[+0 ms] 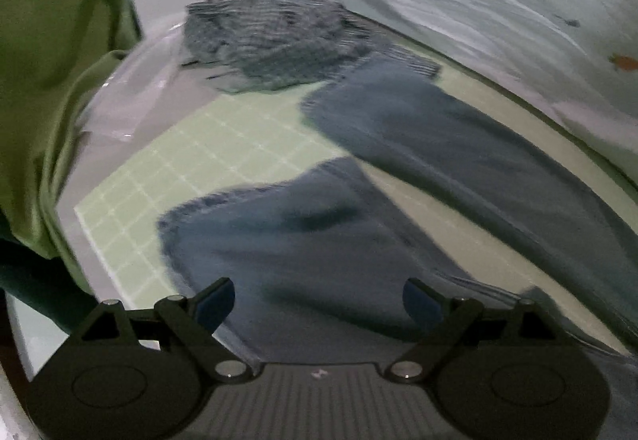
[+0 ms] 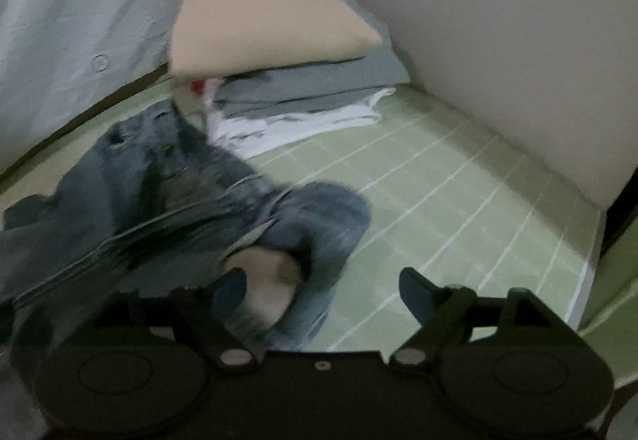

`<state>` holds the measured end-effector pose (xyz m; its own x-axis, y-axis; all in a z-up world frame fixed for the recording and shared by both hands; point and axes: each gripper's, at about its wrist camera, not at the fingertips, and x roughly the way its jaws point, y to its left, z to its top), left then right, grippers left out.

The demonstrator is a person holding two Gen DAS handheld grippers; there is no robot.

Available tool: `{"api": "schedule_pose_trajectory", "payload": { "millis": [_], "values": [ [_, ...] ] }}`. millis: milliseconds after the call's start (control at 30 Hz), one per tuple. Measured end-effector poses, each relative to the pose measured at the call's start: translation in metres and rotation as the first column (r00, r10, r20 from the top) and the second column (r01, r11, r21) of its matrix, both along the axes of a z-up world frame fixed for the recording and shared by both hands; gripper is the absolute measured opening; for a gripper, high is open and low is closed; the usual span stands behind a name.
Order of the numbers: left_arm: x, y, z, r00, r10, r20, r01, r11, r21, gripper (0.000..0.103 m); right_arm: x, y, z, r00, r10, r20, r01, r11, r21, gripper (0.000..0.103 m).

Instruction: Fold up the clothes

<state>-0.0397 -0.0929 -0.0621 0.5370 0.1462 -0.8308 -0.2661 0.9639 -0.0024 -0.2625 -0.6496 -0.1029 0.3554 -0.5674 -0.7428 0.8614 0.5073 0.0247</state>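
Note:
A pair of blue jeans lies on the green grid mat (image 1: 223, 145). In the left wrist view its two legs (image 1: 438, 145) run apart across the mat. My left gripper (image 1: 319, 292) stands open just above the nearer leg (image 1: 303, 240), with nothing pinched. In the right wrist view the bunched waist end of the jeans (image 2: 167, 193) shows a pale pocket lining (image 2: 267, 272). My right gripper (image 2: 322, 282) is open, its left finger over the jeans' edge and its right finger over bare mat (image 2: 458, 201).
A crumpled grey striped garment (image 1: 271, 41) lies at the far end of the mat beside clear plastic (image 1: 135, 97). Green cloth (image 1: 52, 53) hangs at the left. A stack of folded clothes, beige (image 2: 271, 25) over grey and white, stands by a pale wall (image 2: 498, 41).

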Motion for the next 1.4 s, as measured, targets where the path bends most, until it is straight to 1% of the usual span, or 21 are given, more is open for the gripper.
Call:
{"api": "schedule_pose_trajectory", "payload": {
  "millis": [133, 300, 433, 533, 633, 700, 733, 767, 800, 867, 900, 1000, 1067, 1133, 1167, 1200, 1233, 1267, 1300, 1333, 1400],
  "values": [
    [0.018, 0.024, -0.006, 1.000, -0.027, -0.005, 0.027, 1.000, 0.010, 0.092, 0.022, 0.046, 0.008, 0.998, 0.061, -0.013, -0.061, 0.998, 0.001, 0.088],
    [0.061, 0.031, -0.026, 0.990, -0.136, -0.032, 0.137, 0.991, 0.003, 0.091, 0.052, 0.120, 0.008, 0.983, 0.178, -0.033, -0.176, 0.983, 0.051, 0.088],
    [0.093, 0.028, -0.046, 0.969, -0.242, -0.057, 0.240, 0.970, -0.027, 0.090, 0.072, 0.178, 0.010, 0.975, 0.217, -0.047, -0.213, 0.973, 0.087, 0.088],
    [0.109, 0.025, -0.060, 0.946, -0.318, -0.066, 0.316, 0.948, -0.045, 0.083, 0.082, 0.212, 0.013, 0.977, 0.204, -0.061, -0.198, 0.976, 0.088, 0.088],
    [0.121, 0.023, -0.072, 0.923, -0.379, -0.066, 0.375, 0.925, -0.060, 0.074, 0.089, 0.240, 0.013, 0.979, 0.190, -0.072, -0.183, 0.979, 0.093, 0.088],
    [0.127, 0.022, -0.079, 0.909, -0.412, -0.066, 0.408, 0.910, -0.069, 0.058, 0.093, 0.258, 0.011, 0.978, 0.185, -0.098, -0.177, 0.981, 0.084, 0.088],
    [0.128, 0.022, -0.081, 0.908, -0.415, -0.063, 0.412, 0.909, -0.063, 0.057, 0.096, 0.268, 0.009, 0.976, 0.185, -0.111, -0.176, 0.981, 0.086, 0.088],
    [0.129, 0.023, -0.081, 0.909, -0.414, -0.057, 0.412, 0.910, -0.049, 0.043, 0.097, 0.275, 0.007, 0.976, 0.186, -0.113, -0.176, 0.979, 0.099, 0.088],
    [0.129, 0.025, -0.081, 0.910, -0.412, -0.049, 0.410, 0.911, -0.046, 0.027, 0.099, 0.282, 0.005, 0.976, 0.188, -0.111, -0.175, 0.978, 0.114, 0.088],
    [0.131, 0.036, -0.078, 0.917, -0.399, -0.026, 0.397, 0.916, -0.055, 0.011, 0.104, 0.297, 0.001, 0.970, 0.217, -0.110, -0.201, 0.970, 0.137, 0.088],
    [0.133, 0.043, -0.076, 0.924, -0.382, -0.011, 0.381, 0.923, -0.052, 0.008, 0.108, 0.304, 0.000, 0.966, 0.233, -0.110, -0.216, 0.965, 0.148, 0.088],
    [0.138, 0.067, -0.070, 0.943, -0.331, 0.030, 0.333, 0.942, -0.044, 0.008, 0.120, 0.325, -0.003, 0.945, 0.295, -0.144, -0.276, 0.951, 0.138, 0.088],
    [0.141, 0.078, -0.068, 0.952, -0.303, 0.039, 0.303, 0.953, -0.016, 0.009, 0.125, 0.334, -0.005, 0.931, 0.330, -0.157, -0.311, 0.941, 0.135, 0.088],
    [0.144, 0.088, -0.067, 0.964, -0.266, 0.028, 0.265, 0.964, 0.028, 0.013, 0.129, 0.343, -0.006, 0.916, 0.364, -0.168, -0.344, 0.929, 0.133, 0.088],
    [0.145, 0.093, -0.067, 0.969, -0.248, 0.018, 0.248, 0.968, 0.034, 0.018, 0.130, 0.346, -0.007, 0.913, 0.371, -0.171, -0.352, 0.926, 0.136, 0.088],
    [0.143, 0.100, -0.066, 0.973, -0.231, 0.016, 0.230, 0.973, 0.015, 0.029, 0.131, 0.348, -0.007, 0.911, 0.376, -0.171, -0.355, 0.924, 0.141, 0.088],
    [0.139, 0.107, -0.065, 0.977, -0.212, 0.019, 0.212, 0.977, -0.012, 0.035, 0.131, 0.349, -0.007, 0.909, 0.380, -0.172, -0.358, 0.922, 0.145, 0.088],
    [0.136, 0.114, -0.064, 0.981, -0.193, 0.021, 0.193, 0.980, -0.040, 0.044, 0.132, 0.350, -0.008, 0.909, 0.381, -0.169, -0.358, 0.921, 0.153, 0.088],
    [0.132, 0.121, -0.063, 0.985, -0.173, 0.023, 0.175, 0.982, -0.068, 0.049, 0.133, 0.349, -0.009, 0.910, 0.381, -0.165, -0.356, 0.920, 0.160, 0.088],
    [0.128, 0.126, -0.063, 0.987, -0.162, 0.021, 0.164, 0.983, -0.088, 0.050, 0.135, 0.349, -0.011, 0.910, 0.380, -0.163, -0.354, 0.920, 0.168, 0.088],
    [0.119, 0.129, -0.065, 0.984, -0.177, 0.003, 0.177, 0.979, -0.100, 0.051, 0.139, 0.349, -0.015, 0.910, 0.380, -0.167, -0.351, 0.919, 0.179, 0.088]
  ]
}}
